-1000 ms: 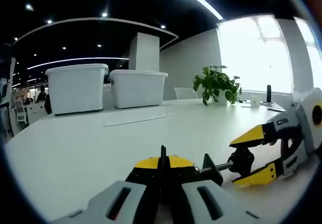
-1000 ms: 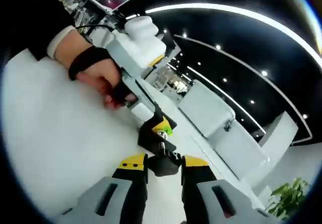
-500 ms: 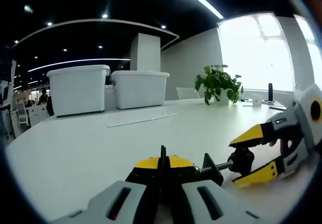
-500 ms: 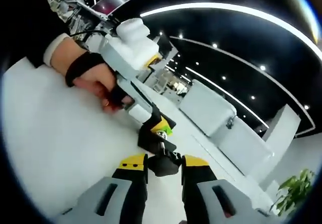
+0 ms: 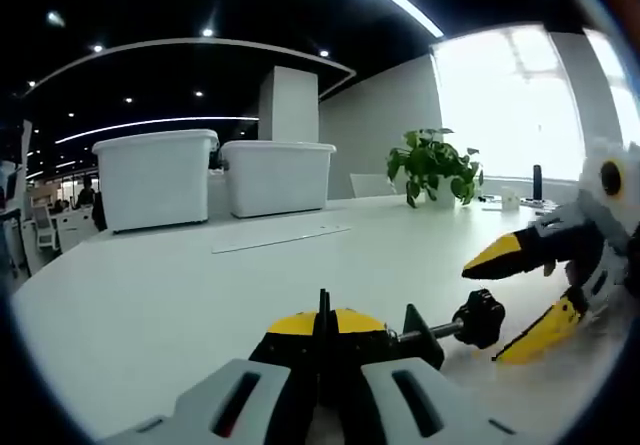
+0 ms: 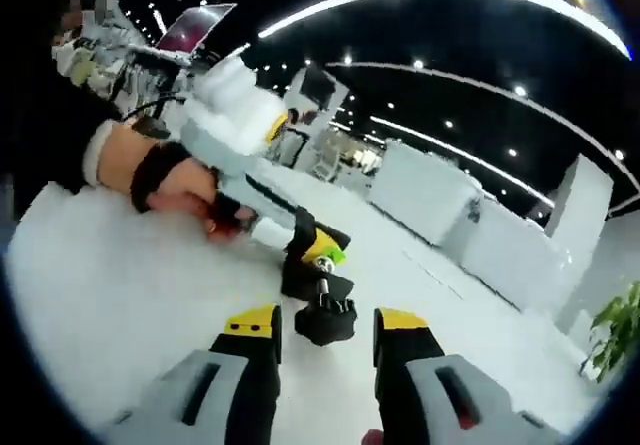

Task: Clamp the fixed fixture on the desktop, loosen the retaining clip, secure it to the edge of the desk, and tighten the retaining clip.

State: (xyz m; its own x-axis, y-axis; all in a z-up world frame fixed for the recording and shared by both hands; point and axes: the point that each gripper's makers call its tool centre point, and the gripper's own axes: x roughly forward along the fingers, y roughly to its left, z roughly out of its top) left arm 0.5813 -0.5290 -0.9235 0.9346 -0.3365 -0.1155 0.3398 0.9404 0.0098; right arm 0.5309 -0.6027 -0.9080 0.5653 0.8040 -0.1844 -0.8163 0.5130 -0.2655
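Left gripper clamped tight, jaws pressed together on the black body of the clamp, pinning it to the desk. Seen from the right gripper view as well, left gripper biting the clamp by its body, with a hand behind it.

Right gripper spread open, nothing held, yellow tips standing to either side of the black knob and clear of it; same story from the left gripper view, right gripper gaping just beside the knob at the end of the threaded rod.

Looks like the loosening step, mid-turn between bites on the knob. Next move, by the look of it: close square on the knob again and twist to back the screw off, left grip holding firm against the torque.

Beyond, two white bins and a plant across the desk. No brand, label or writing readable anywhere; a small green patch on the clamp, too small to make out.
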